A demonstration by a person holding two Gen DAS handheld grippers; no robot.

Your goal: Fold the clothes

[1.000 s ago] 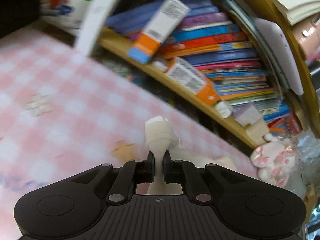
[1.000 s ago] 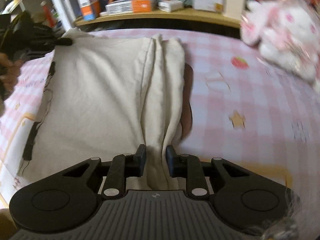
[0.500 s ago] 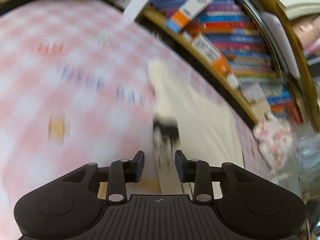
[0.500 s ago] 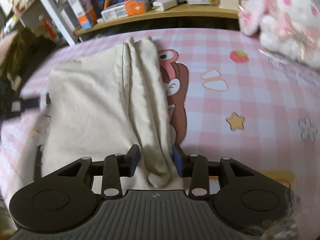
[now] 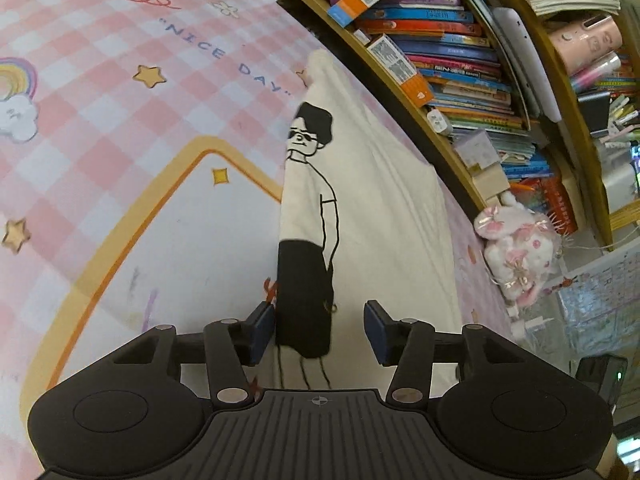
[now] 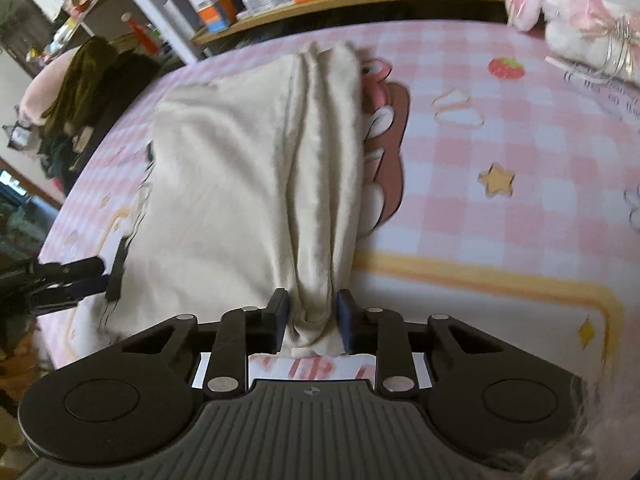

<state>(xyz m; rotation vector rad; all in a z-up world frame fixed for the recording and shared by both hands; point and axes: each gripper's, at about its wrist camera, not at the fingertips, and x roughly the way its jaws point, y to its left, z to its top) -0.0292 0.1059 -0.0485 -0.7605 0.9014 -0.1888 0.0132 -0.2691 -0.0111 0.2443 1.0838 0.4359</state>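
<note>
A cream T-shirt (image 5: 384, 208) with a black line drawing of a figure in sunglasses lies flat on the pink checked cover (image 5: 100, 92). My left gripper (image 5: 320, 330) hovers over the shirt's printed edge. Its jaws are opening, and the cloth passes between them without being pinched. In the right wrist view the same shirt (image 6: 224, 176) shows its plain side, with a bunched fold along its right edge. My right gripper (image 6: 312, 318) is closing on that fold, both pads pressing the cloth. The left gripper (image 6: 100, 276) shows at the shirt's left edge.
A wooden shelf of books (image 5: 452, 60) runs along the far side of the cover. A pink and white plush toy (image 5: 520, 256) sits at its end, also seen as the plush toy (image 6: 576, 4). Dark clothes (image 6: 88, 92) are piled beyond the cover's left corner.
The left gripper let go of a bunched bit of cream cloth, swept across the cover to the shirt's printed edge, and its jaws widened. The right jaws widened briefly, then narrowed again on the fold.
</note>
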